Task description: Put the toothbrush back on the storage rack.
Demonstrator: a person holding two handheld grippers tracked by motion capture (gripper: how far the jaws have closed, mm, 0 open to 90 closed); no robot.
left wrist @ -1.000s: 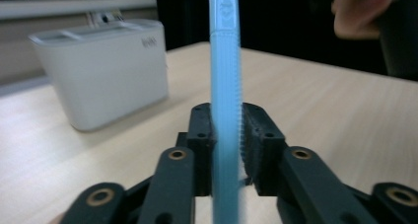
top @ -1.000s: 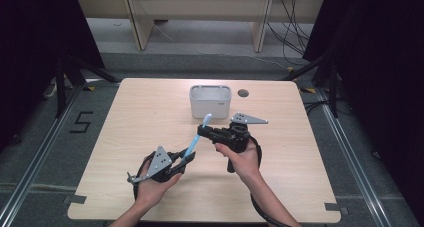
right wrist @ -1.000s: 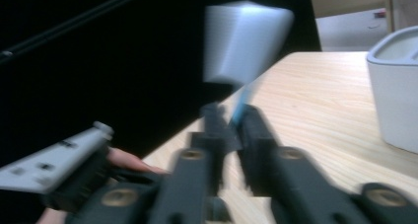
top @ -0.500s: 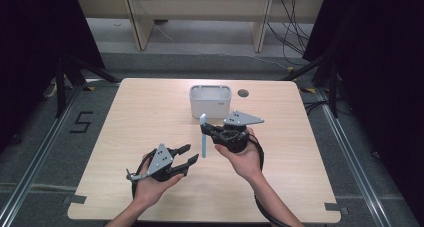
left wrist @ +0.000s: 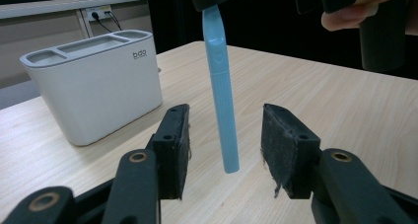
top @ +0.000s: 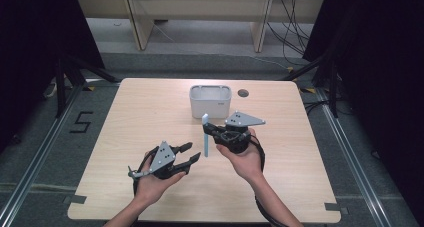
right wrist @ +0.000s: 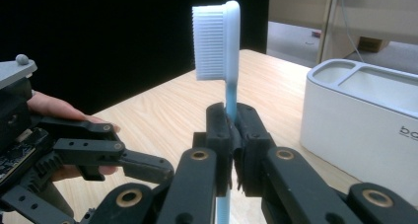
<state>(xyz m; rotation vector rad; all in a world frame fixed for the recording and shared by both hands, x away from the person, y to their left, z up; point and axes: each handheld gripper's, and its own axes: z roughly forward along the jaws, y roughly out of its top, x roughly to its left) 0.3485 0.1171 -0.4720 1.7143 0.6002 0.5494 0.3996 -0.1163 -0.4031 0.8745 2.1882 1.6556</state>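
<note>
The right tool [top: 209, 132] now clamps the blue toothbrush [top: 205, 135] upright alone, the left tool [top: 189, 153] having released it wide-jawed, so the handover looks complete.

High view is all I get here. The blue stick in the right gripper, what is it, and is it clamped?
Observer: A toothbrush. The right gripper is shut on its neck, white bristles up.
Operator: Is the left gripper touching it?
Observer: No. The left gripper is open; the handle hangs between the pads with gaps on both sides.
Operator: Is the white box one open bin?
Observer: No. The holder has its top divided into compartments.
</note>
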